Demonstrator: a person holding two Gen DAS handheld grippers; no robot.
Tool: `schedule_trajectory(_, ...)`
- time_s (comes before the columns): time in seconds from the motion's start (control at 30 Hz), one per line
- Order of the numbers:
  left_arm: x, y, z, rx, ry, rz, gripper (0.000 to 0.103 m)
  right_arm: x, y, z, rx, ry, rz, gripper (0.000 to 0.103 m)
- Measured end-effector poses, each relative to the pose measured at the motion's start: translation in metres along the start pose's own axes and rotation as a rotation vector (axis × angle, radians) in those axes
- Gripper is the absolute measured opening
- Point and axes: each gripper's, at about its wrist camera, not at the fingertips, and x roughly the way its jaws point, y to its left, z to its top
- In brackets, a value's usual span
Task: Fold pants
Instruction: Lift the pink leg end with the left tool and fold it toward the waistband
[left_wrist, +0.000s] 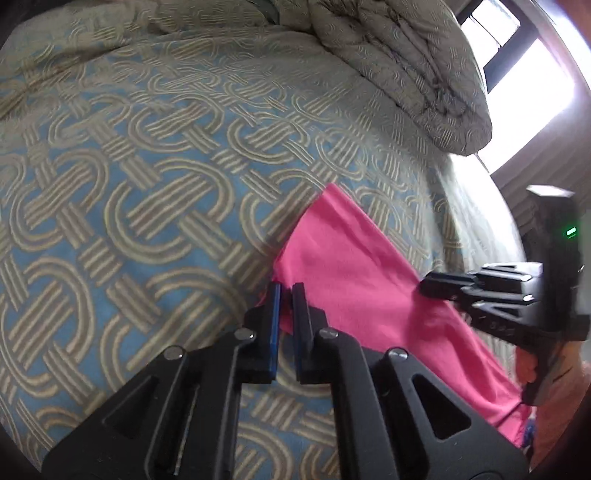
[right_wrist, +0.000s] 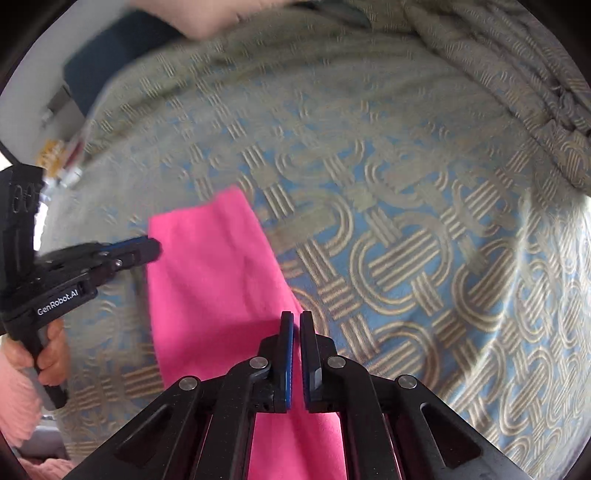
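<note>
The pink pants (left_wrist: 354, 266) lie as a long folded strip on the patterned bedspread (left_wrist: 147, 184). My left gripper (left_wrist: 287, 291) is at the strip's left edge, jaws nearly closed with a narrow gap, pink cloth between the tips. My right gripper (right_wrist: 296, 319) is at the strip's right edge (right_wrist: 221, 277), jaws nearly closed, nothing clearly pinched. Each gripper shows in the other's view: the right one (left_wrist: 428, 286) over the cloth's far edge, the left one (right_wrist: 153, 247) at the cloth's left edge.
A bunched duvet (left_wrist: 406, 74) lies at the far end of the bed. A bright window (left_wrist: 517, 66) is beyond it. Small objects (right_wrist: 59, 166) sit on a surface past the bed's left side. The bedspread (right_wrist: 406, 240) stretches wide to the right.
</note>
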Motion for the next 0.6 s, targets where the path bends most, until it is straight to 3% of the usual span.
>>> schedule_trajectory(0.03,-0.005,0.003,-0.002,-0.019,0.005,0.0,0.022,0.003,0.001,-0.001,0.001,0.011,-0.023,0.008)
schedule_trajectory(0.07,-0.011,0.007,-0.004,-0.04,0.005,0.001,0.044,0.001,0.0,-0.004,0.012,-0.004,-0.038,0.012)
schedule_trajectory(0.1,-0.016,0.01,-0.008,-0.062,-0.004,-0.006,0.058,-0.003,-0.001,-0.007,0.024,-0.021,-0.038,0.015)
schedule_trajectory(0.17,-0.018,0.012,-0.013,-0.081,0.011,-0.053,0.058,-0.019,-0.007,-0.016,0.068,-0.064,-0.032,0.028)
schedule_trajectory(0.23,-0.01,0.009,-0.016,-0.087,0.05,-0.083,0.058,-0.038,-0.012,-0.029,0.111,-0.102,-0.018,0.031)
schedule_trajectory(0.33,0.0,-0.002,-0.013,-0.054,0.029,-0.066,0.058,-0.062,-0.018,-0.059,0.181,-0.106,-0.004,0.032)
schedule_trajectory(0.37,0.002,-0.005,-0.013,-0.045,0.025,-0.059,0.052,-0.071,-0.021,-0.073,0.214,-0.114,0.009,0.032)
schedule_trajectory(0.4,0.005,-0.007,-0.01,-0.045,0.025,-0.061,0.026,-0.08,-0.024,-0.085,0.244,-0.122,0.02,0.032)
schedule_trajectory(0.43,0.01,-0.008,-0.008,-0.052,0.044,-0.082,0.008,-0.088,-0.028,-0.101,0.276,-0.131,0.029,0.034)
schedule_trajectory(0.5,0.016,-0.004,-0.003,-0.107,0.067,-0.108,0.005,-0.105,-0.039,-0.134,0.347,-0.149,0.042,0.04)
schedule_trajectory(0.6,0.006,-0.015,0.002,-0.077,0.022,-0.103,0.005,-0.12,-0.059,-0.182,0.454,-0.139,0.04,0.045)
